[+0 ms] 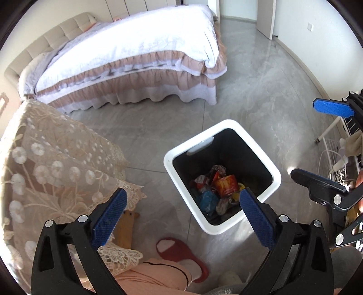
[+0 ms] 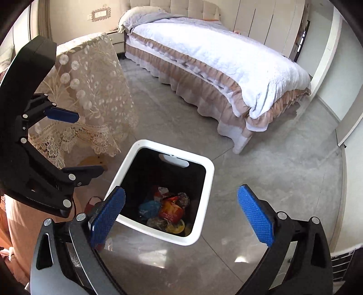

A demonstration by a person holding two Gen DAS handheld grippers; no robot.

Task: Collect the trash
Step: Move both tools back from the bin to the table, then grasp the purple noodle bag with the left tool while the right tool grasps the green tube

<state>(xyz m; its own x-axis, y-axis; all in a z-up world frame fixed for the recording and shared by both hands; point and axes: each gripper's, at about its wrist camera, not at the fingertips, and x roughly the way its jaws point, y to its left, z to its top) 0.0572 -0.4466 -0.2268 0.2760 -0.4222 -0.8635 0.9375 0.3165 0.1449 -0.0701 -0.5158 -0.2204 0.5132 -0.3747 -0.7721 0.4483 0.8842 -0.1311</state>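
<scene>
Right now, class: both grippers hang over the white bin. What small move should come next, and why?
Probably lift both away to look for more litter. The left gripper and right gripper are open and empty, and the wrappers already lie at the bottom of the bin. No loose trash shows on the floor.

Sunlit grey marbled floor (image 1: 261, 95), frilled bed (image 2: 215, 59) with tufted headboard (image 2: 181, 9), lace-draped furniture (image 1: 45, 163)
</scene>
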